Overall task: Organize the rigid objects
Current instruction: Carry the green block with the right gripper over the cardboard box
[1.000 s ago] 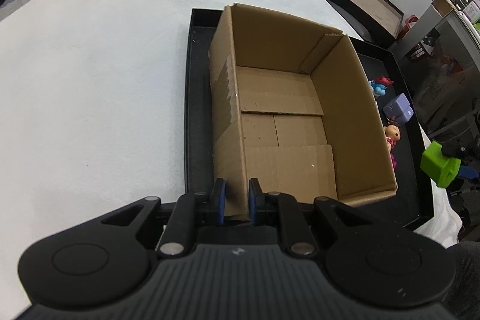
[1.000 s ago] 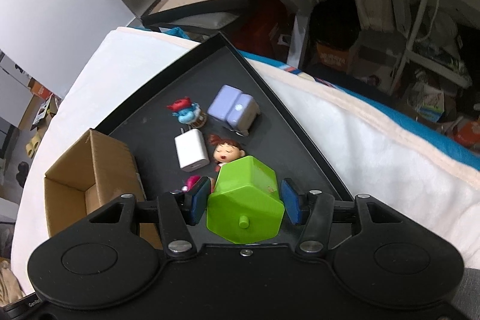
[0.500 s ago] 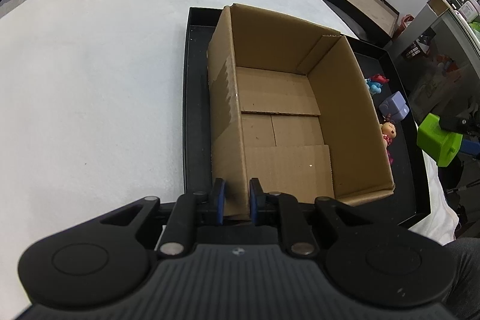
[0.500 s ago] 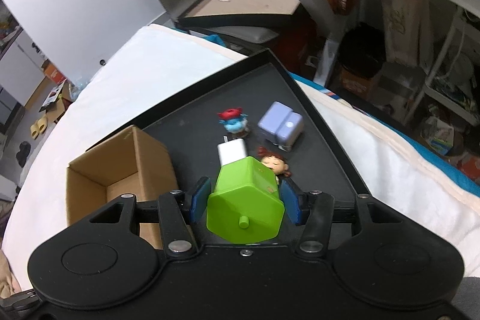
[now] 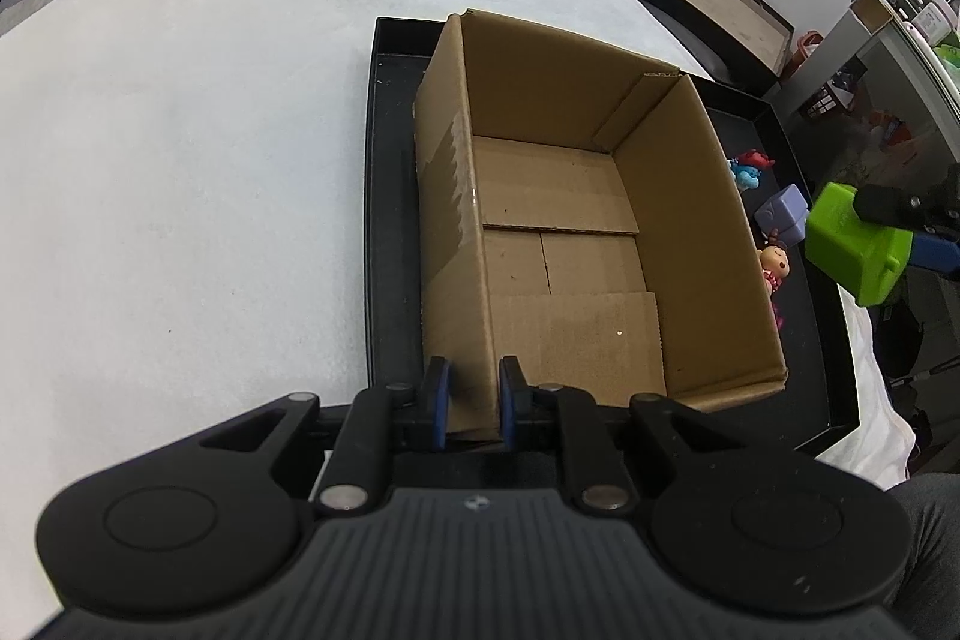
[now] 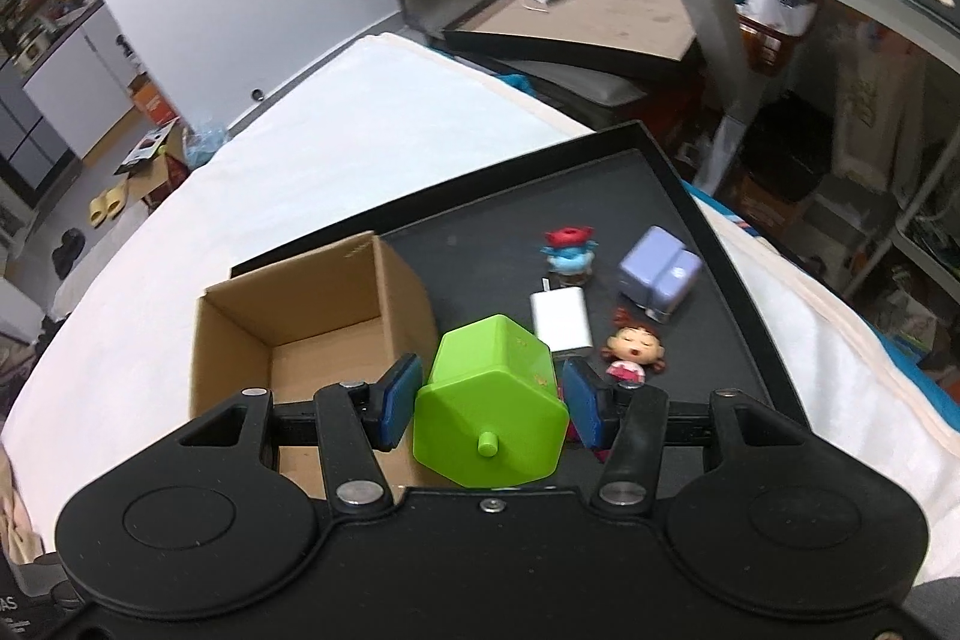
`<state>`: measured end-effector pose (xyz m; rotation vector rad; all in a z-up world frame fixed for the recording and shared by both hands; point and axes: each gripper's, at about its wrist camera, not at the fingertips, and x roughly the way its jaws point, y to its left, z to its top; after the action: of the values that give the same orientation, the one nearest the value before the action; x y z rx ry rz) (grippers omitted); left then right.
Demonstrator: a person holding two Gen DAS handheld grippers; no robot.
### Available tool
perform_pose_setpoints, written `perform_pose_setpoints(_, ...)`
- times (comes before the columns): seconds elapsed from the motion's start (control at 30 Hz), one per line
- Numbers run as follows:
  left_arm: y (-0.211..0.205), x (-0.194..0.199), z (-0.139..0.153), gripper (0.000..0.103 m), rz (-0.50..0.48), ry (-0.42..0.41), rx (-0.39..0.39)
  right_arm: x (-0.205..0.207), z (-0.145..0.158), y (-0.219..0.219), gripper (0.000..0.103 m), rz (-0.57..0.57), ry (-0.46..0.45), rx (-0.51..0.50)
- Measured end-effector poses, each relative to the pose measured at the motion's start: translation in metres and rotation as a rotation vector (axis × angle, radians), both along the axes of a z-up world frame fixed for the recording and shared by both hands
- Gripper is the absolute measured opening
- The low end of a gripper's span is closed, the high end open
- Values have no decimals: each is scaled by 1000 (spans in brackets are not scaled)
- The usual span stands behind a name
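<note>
An open, empty cardboard box (image 5: 570, 232) stands in a black tray (image 5: 390, 232). My left gripper (image 5: 471, 397) is shut on the box's near left corner wall. My right gripper (image 6: 489, 400) is shut on a green hexagonal block (image 6: 489, 418) and holds it in the air above the tray, beside the box's right wall (image 6: 408, 304); the block also shows in the left wrist view (image 5: 852, 244). On the tray right of the box lie a white charger (image 6: 561, 319), a blue figure with a red hat (image 6: 567, 253), a lilac cube (image 6: 657, 277) and a red-haired doll (image 6: 633, 349).
The tray sits on a white cloth-covered surface (image 5: 180, 160). A second dark tray (image 6: 600, 16) with a bottle and a mask stands behind. Shelves and clutter (image 6: 840, 100) fill the right side.
My right gripper has risen and swung left with the green block, nearer the box. My left gripper keeps its hold on the box corner.
</note>
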<state>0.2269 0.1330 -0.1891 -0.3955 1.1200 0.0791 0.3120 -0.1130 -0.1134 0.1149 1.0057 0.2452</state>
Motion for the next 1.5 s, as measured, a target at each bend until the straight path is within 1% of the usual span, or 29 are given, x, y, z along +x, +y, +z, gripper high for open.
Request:
perform_pose_setpoints(0.4, 2, 0, -1, 16, -1, -3, -7, 0, 3, 42, 51, 100, -5, -21)
perform_pose_setpoints(0.67, 2, 0, -1, 16, 0, -3, -8, 0, 2, 82, 51, 224, -5, -65)
perform_pose_setpoints(0.97, 1, 0, -2, 16, 3, 0, -11, 3, -3, 116, 51, 340, 8, -104)
perform_pose_setpoints(1.3, 0, 1, -4, 16, 11, 14, -16, 21, -6, 149, 51, 451, 20, -162)
perform_pose_setpoints(1.5, 1, 2, -5, 16, 12, 14, -20, 35, -15, 168, 51, 502, 55, -192)
